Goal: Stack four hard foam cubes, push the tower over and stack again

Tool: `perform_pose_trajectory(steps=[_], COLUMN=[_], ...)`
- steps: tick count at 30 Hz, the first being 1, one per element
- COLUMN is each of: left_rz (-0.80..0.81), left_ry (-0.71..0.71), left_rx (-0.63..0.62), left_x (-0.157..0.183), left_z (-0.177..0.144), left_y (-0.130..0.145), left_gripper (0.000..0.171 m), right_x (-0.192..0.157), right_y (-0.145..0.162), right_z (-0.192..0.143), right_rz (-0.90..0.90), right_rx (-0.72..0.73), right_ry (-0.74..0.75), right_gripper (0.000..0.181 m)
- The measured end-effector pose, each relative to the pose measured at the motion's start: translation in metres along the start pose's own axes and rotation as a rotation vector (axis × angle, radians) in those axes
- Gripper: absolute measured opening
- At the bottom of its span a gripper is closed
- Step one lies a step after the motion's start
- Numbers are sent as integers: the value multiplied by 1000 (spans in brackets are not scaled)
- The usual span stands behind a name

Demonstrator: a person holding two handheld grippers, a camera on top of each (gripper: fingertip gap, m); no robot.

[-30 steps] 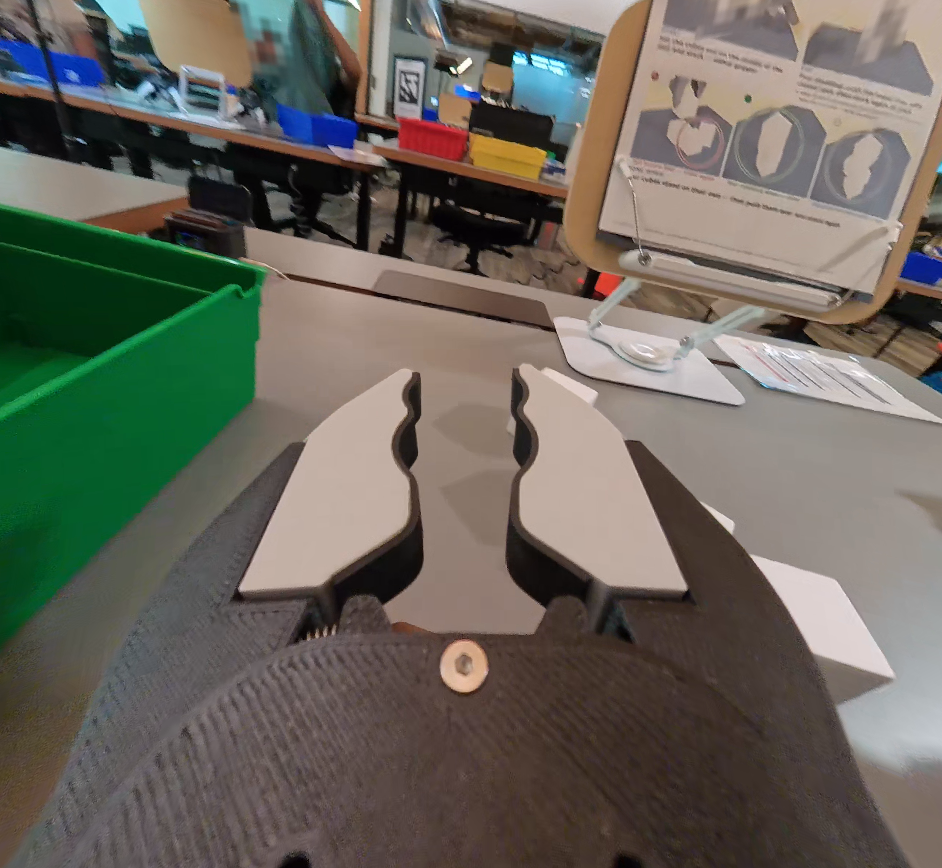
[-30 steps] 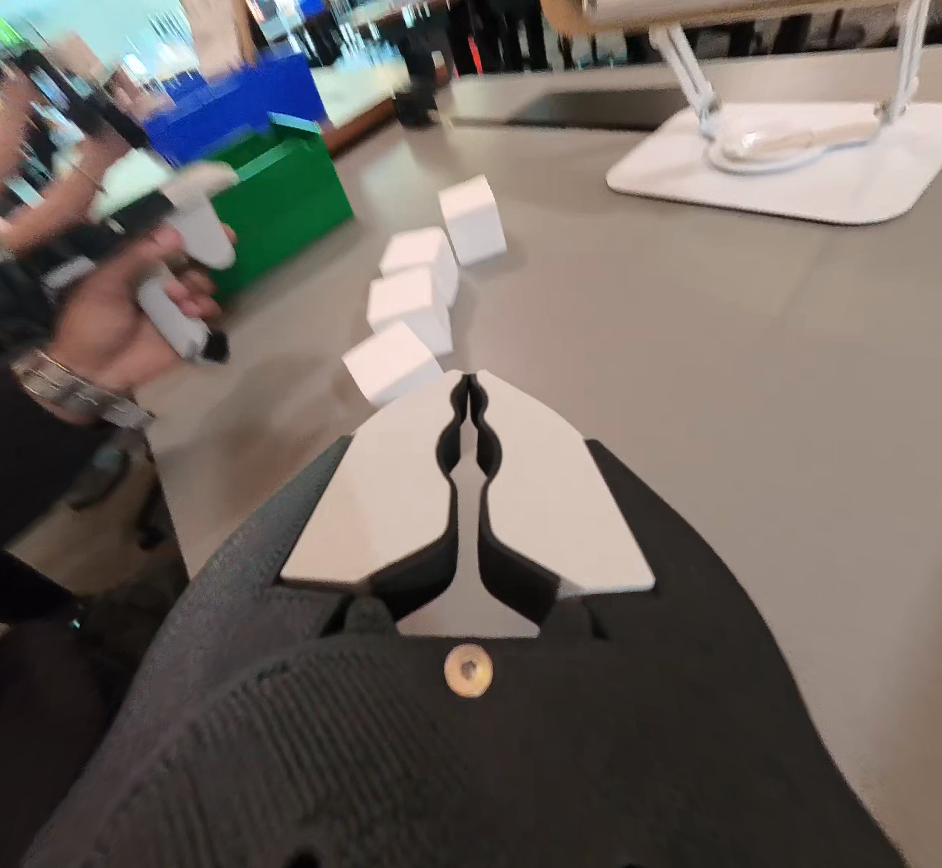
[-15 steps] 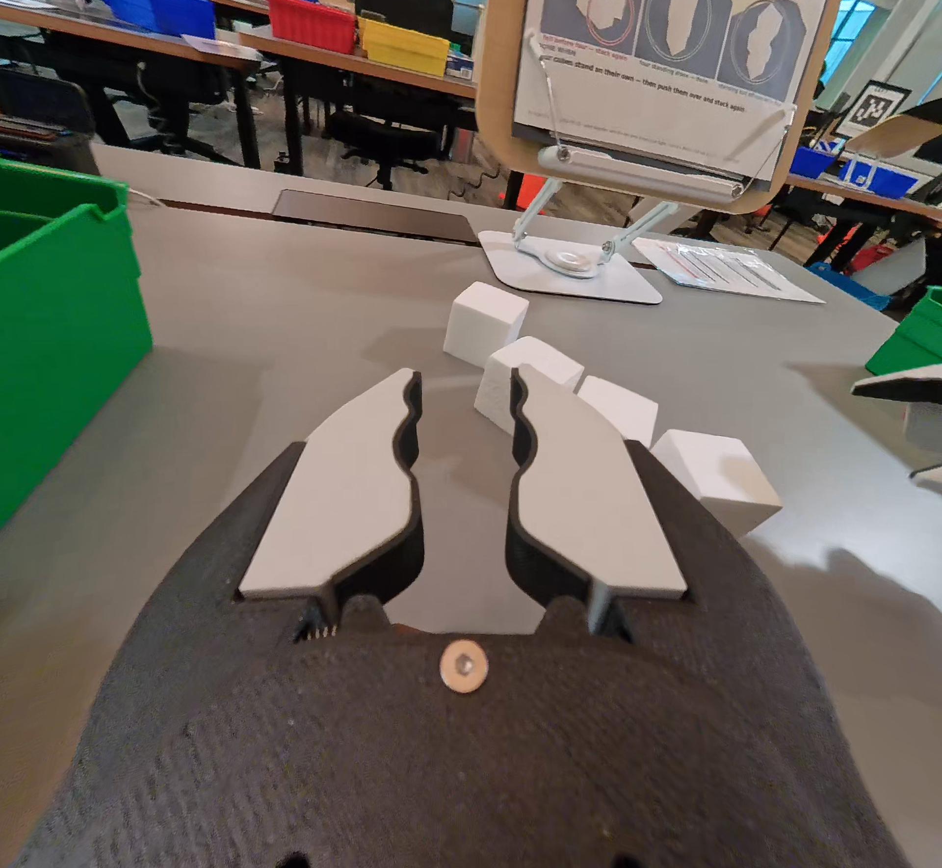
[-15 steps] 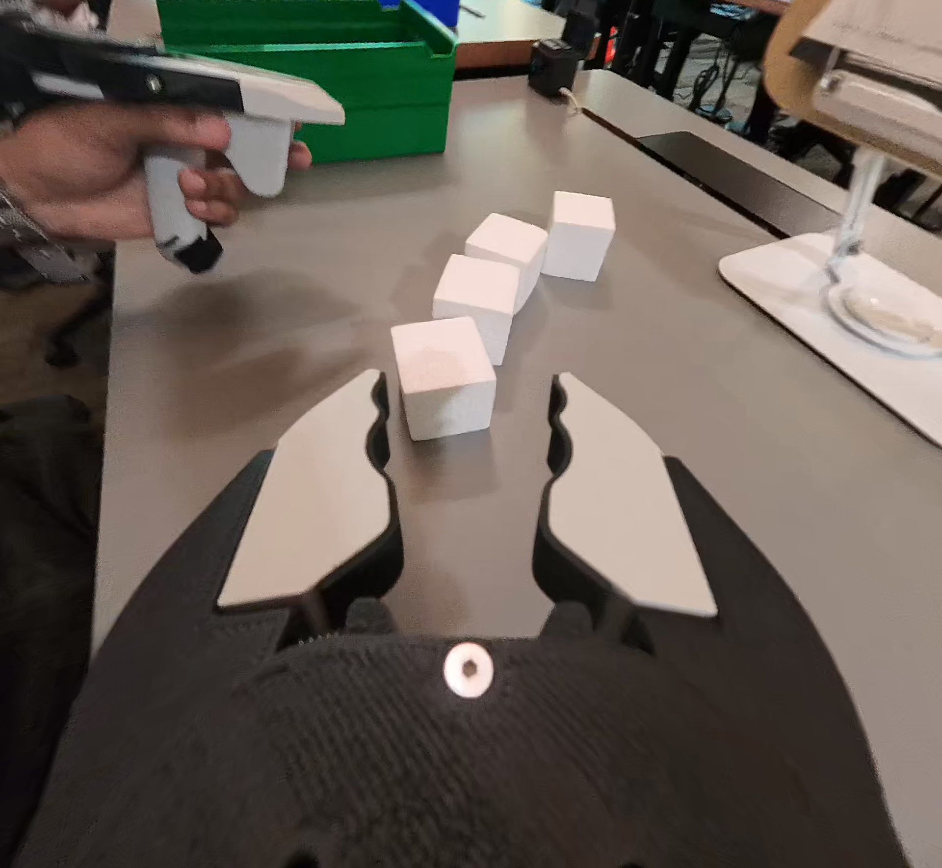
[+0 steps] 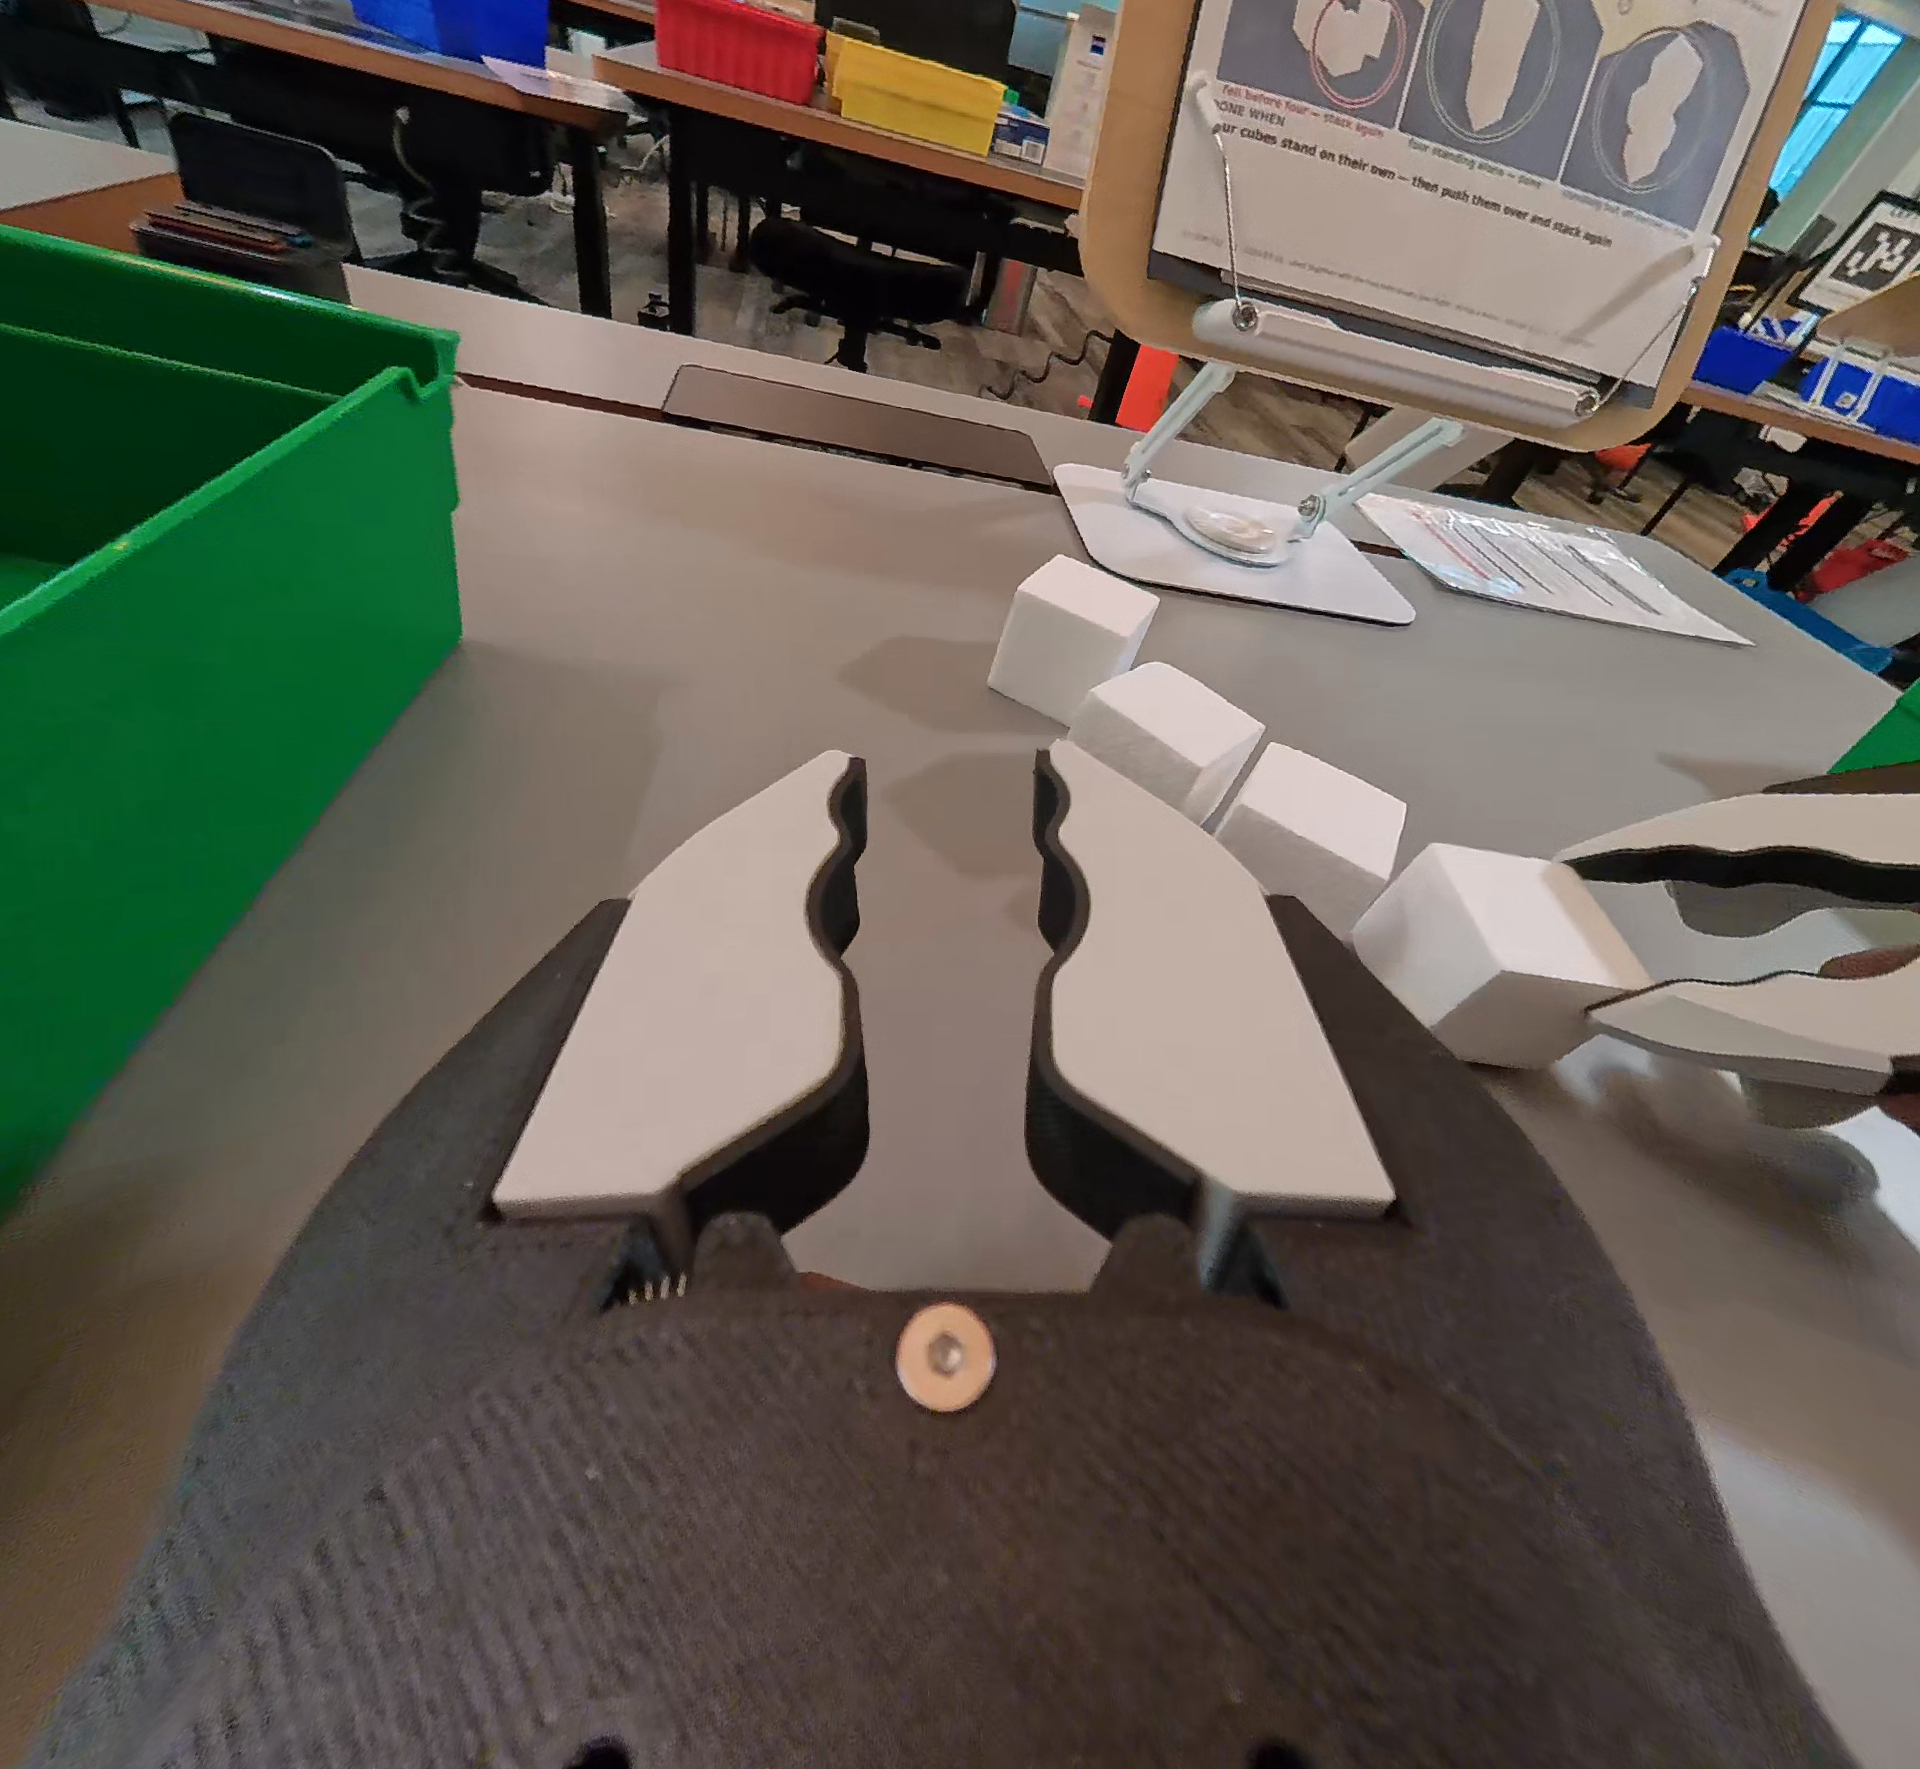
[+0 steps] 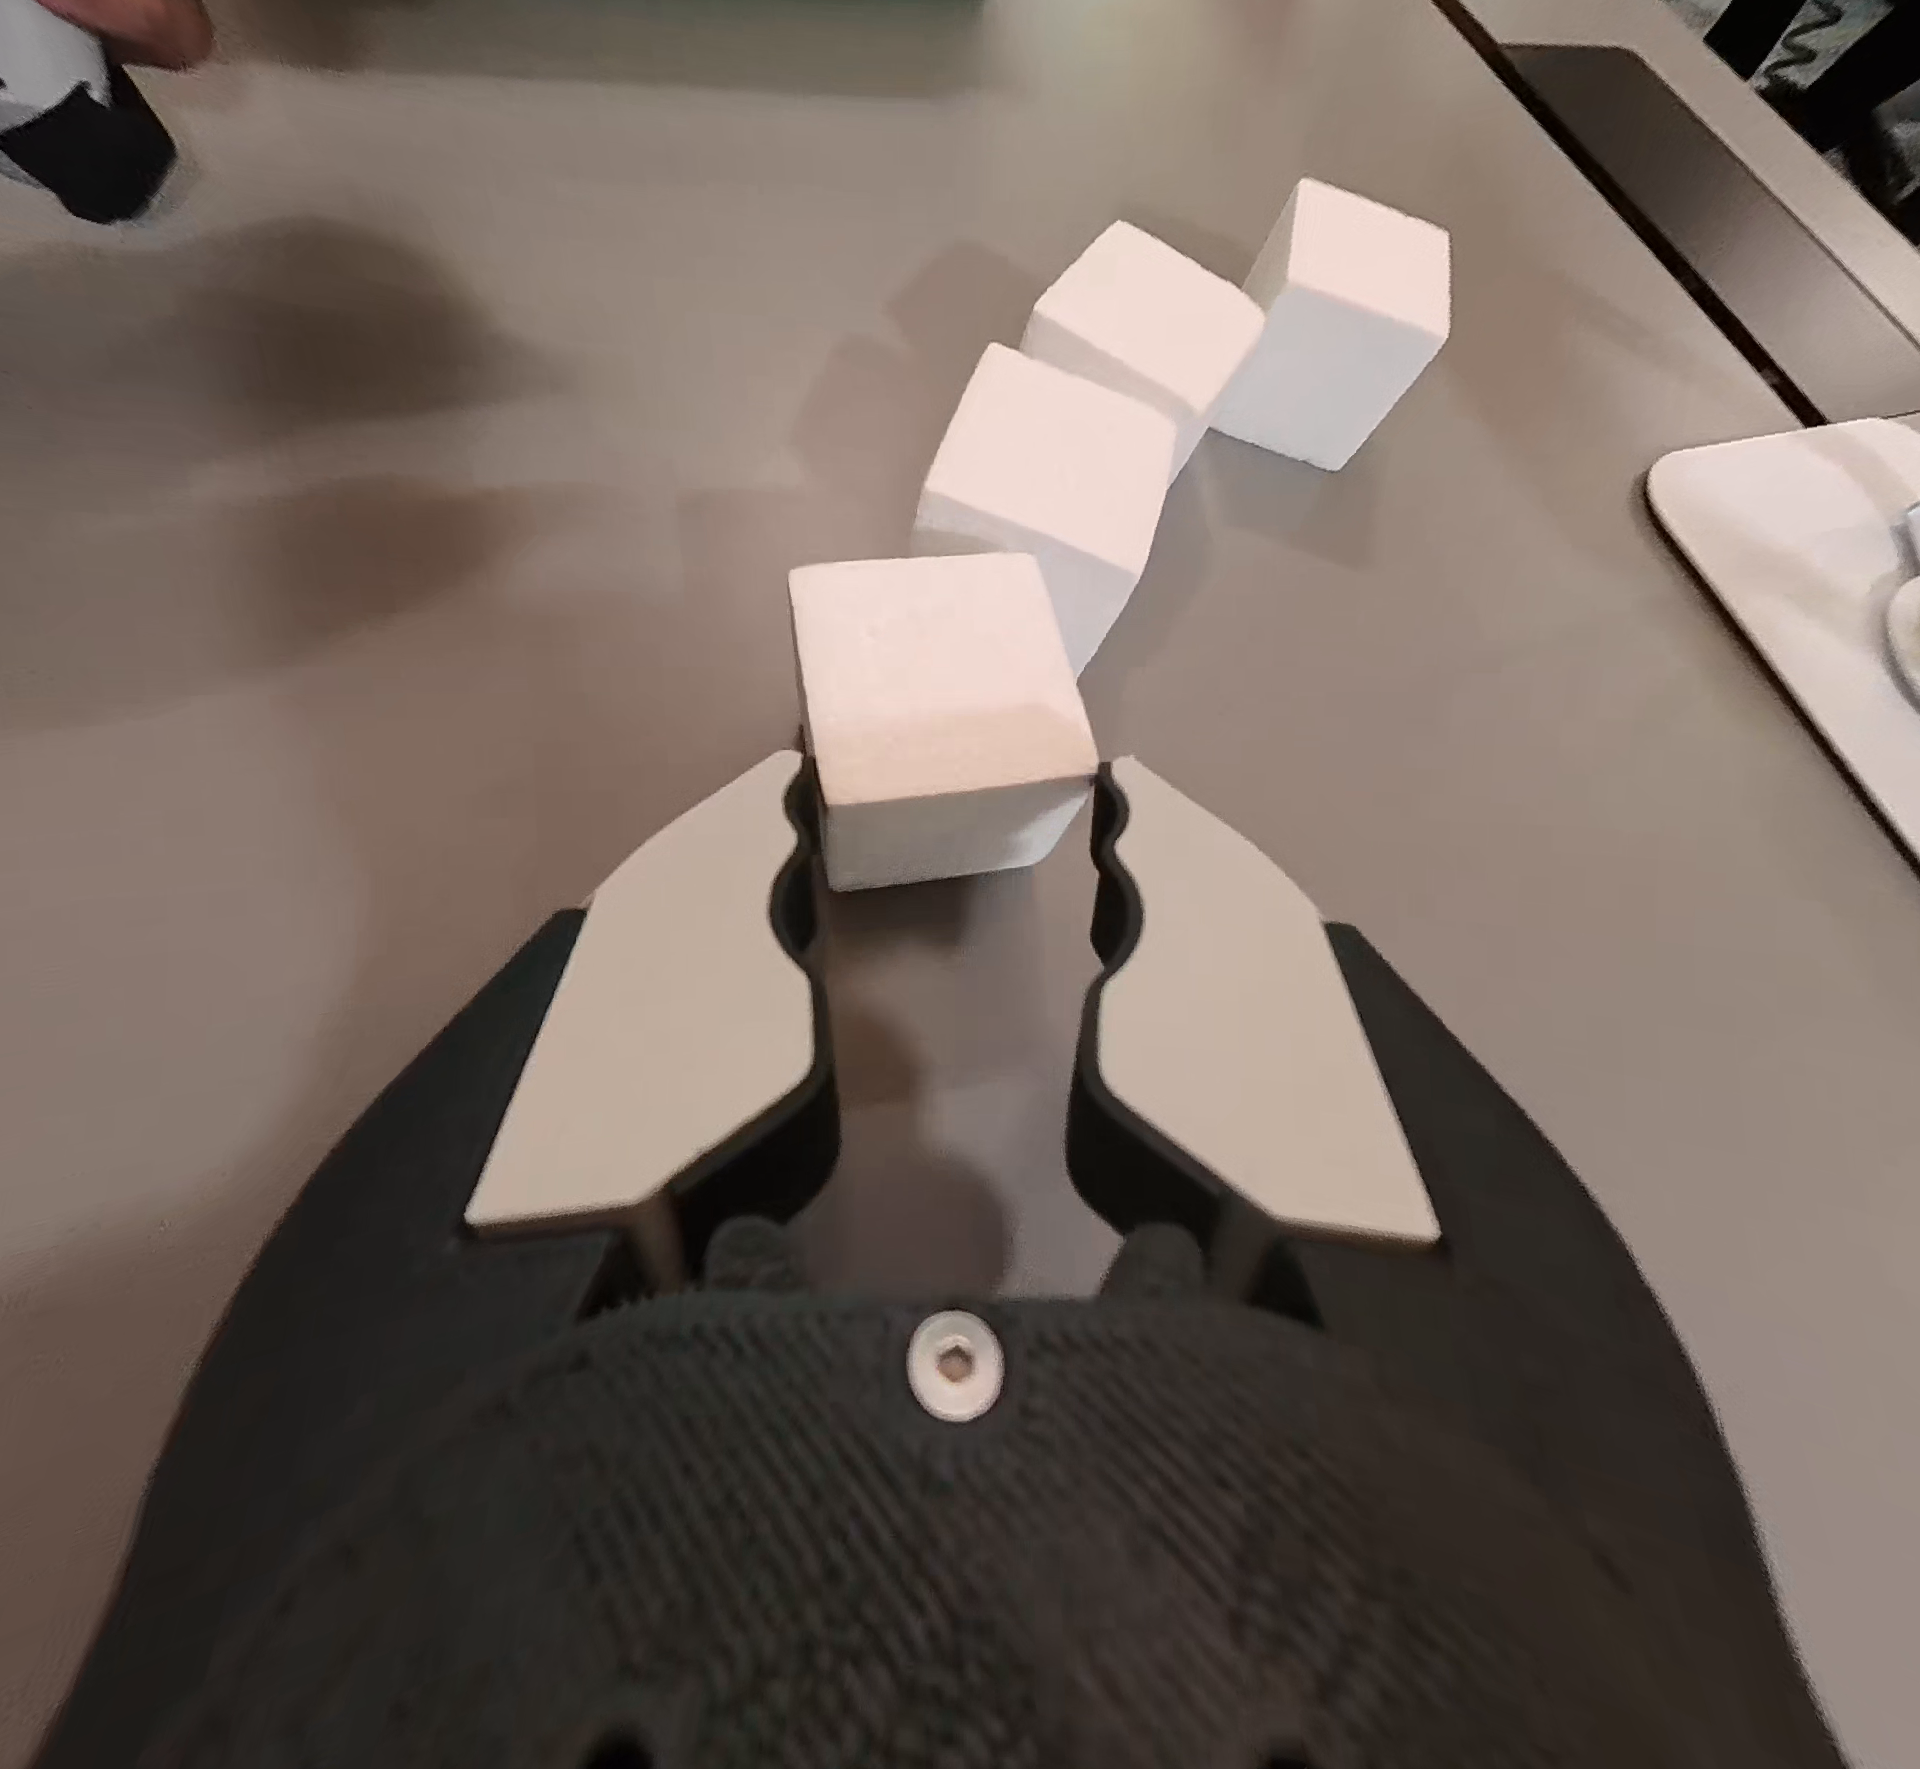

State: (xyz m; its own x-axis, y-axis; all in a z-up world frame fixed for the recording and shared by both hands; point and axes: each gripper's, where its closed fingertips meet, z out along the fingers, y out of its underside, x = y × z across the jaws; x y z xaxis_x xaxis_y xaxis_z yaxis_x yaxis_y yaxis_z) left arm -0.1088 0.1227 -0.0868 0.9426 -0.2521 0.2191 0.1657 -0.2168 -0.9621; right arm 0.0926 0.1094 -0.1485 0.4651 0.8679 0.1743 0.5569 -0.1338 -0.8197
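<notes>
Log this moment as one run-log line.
right gripper: open, fingertips astride nearest white cube | left gripper: open, empty, over table | four white cubes in a row | green bin at left

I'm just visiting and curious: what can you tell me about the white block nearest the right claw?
The nearest white block is a matte, foam-like cube with slightly rounded edges, resting flat on the grey table. It sits between the tips of the right claw, which is open around it. Its far corner looks close to the next block; contact is unclear.

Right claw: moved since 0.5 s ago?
Yes. The right claw advanced toward the row's nearest white cube, which now sits between its fingertips; earlier the cube lay ahead.
</notes>
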Motion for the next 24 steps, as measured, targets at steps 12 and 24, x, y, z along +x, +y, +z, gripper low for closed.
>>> perform_pose_trajectory(steps=[12,24], left_rz=[64,147], left_ry=[182,316], left_rx=[-55,-96], left_x=[63,113], left_z=[41,59], left_y=[10,23], left_gripper=[30,28], right_x=[38,46], right_y=[35,53], right_z=[-68,-97], right_rz=[115,174], right_rx=[63,108], right_ry=[117,88], right_gripper=[51,51])
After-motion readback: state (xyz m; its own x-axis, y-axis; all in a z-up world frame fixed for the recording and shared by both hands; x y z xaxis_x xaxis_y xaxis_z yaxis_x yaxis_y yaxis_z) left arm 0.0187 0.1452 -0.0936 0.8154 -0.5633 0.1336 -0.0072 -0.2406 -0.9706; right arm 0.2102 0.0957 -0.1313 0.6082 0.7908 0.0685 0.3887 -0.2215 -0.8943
